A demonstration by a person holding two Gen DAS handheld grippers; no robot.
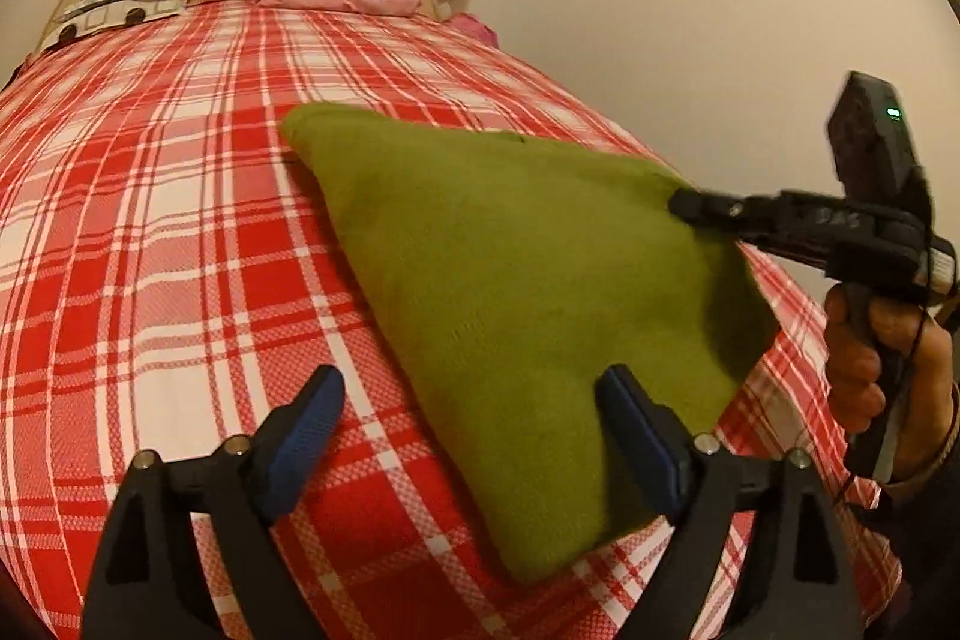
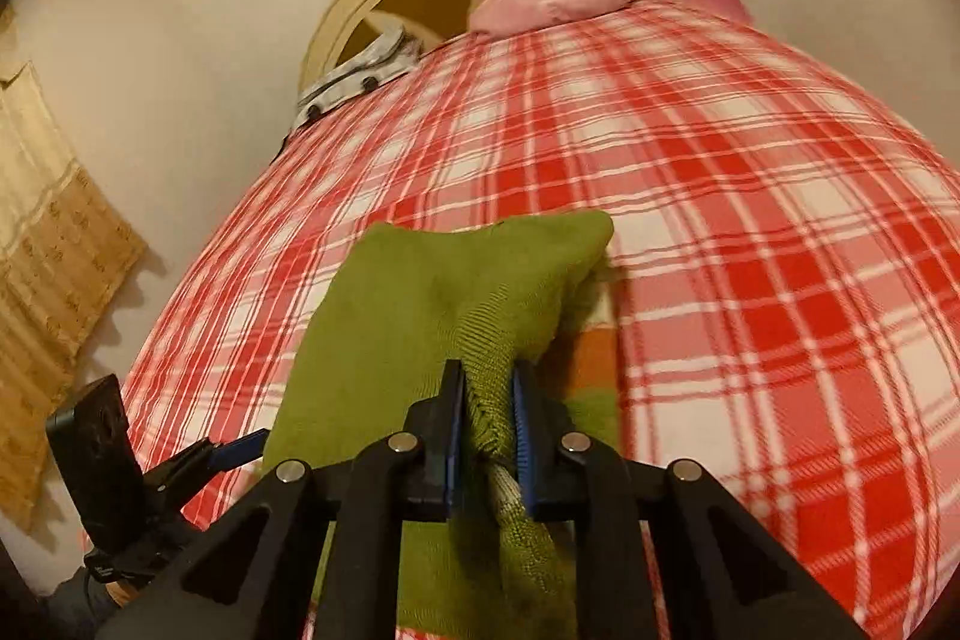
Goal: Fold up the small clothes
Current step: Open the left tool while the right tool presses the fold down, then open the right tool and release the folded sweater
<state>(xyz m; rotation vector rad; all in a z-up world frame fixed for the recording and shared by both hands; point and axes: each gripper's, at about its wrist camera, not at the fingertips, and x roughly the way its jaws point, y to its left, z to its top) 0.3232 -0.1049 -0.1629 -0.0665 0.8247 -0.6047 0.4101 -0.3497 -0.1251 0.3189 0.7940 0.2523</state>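
Green garment (image 1: 516,274): on plaid bedspread (image 1: 150,250), long axis near-to-far, one side raised | my right gripper (image 2: 487,400): pinched on its ribbed edge, lifting it | my left gripper (image 1: 468,412): spread wide, empty, straddling near left edge; nearer the free corner.

Warm, dim indoor light; my fisheye views bulge the bed (image 1: 180,220), corners go black, and edges blur softly.
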